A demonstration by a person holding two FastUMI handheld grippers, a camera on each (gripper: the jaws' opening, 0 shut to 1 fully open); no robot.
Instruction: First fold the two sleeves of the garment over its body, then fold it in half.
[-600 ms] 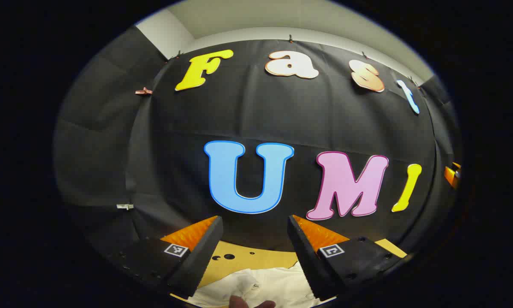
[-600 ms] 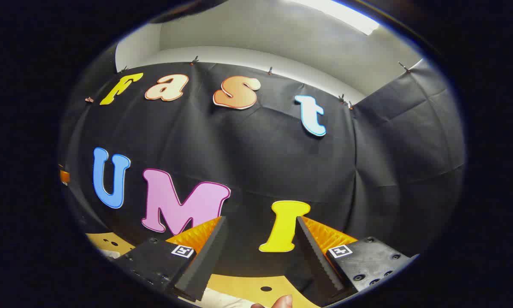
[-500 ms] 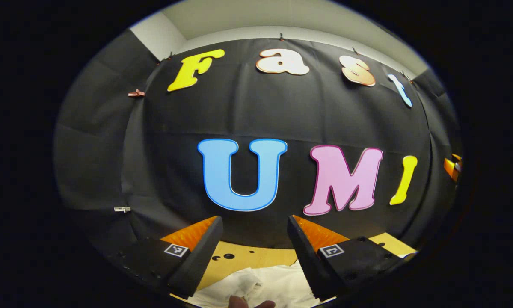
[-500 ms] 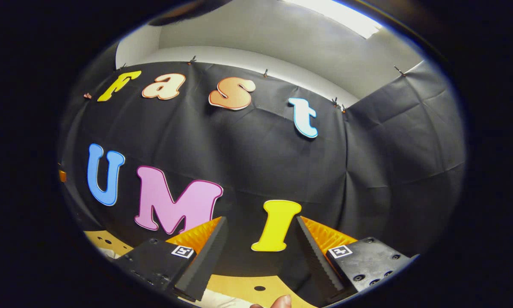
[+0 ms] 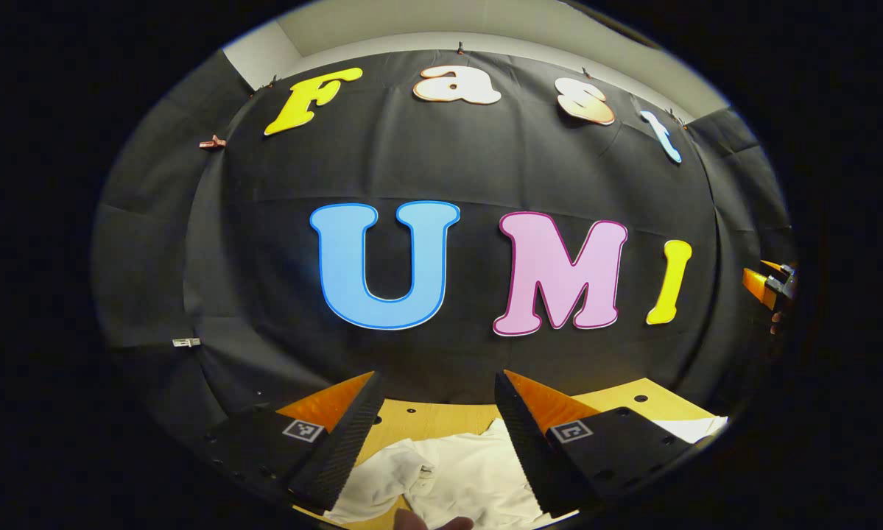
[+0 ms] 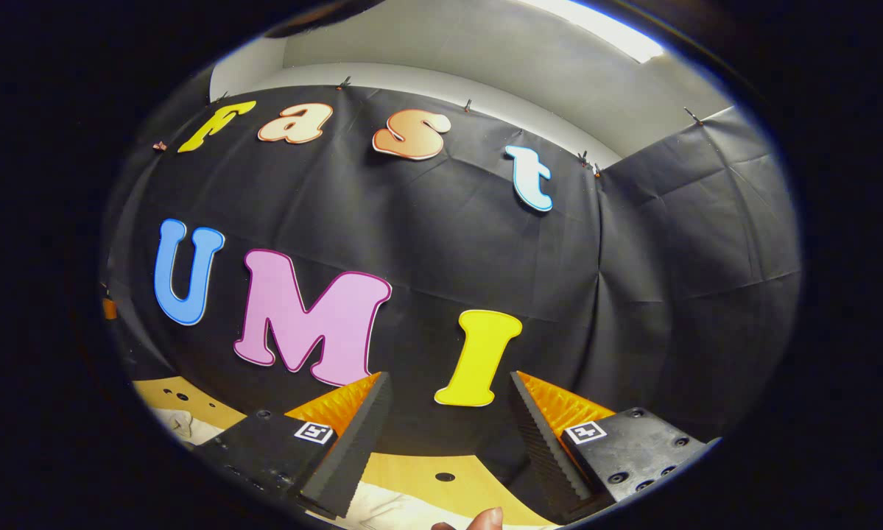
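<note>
A white garment (image 5: 456, 478) lies rumpled on the tan table (image 5: 426, 423), low in the left gripper view, just below and between the fingers. My left gripper (image 5: 437, 401) hangs open above it, holding nothing. In the right gripper view a strip of the white garment (image 6: 404, 511) shows at the bottom edge, and another bit (image 6: 180, 425) at the far left. My right gripper (image 6: 448, 401) is open and empty, raised above the table (image 6: 441, 489). The other gripper (image 5: 769, 283) peeks in at the far right of the left gripper view.
The tan table has small round holes (image 6: 445, 477) in its top and ends at the black cloth wall (image 5: 485, 169) close behind. A fingertip (image 6: 485, 519) shows at the bottom edge of the right gripper view, and another fingertip (image 5: 430, 523) in the left gripper view.
Both grippers have tilted downward, so more of the table and the white garment shows at the bottom of each view. Both stay open.
</note>
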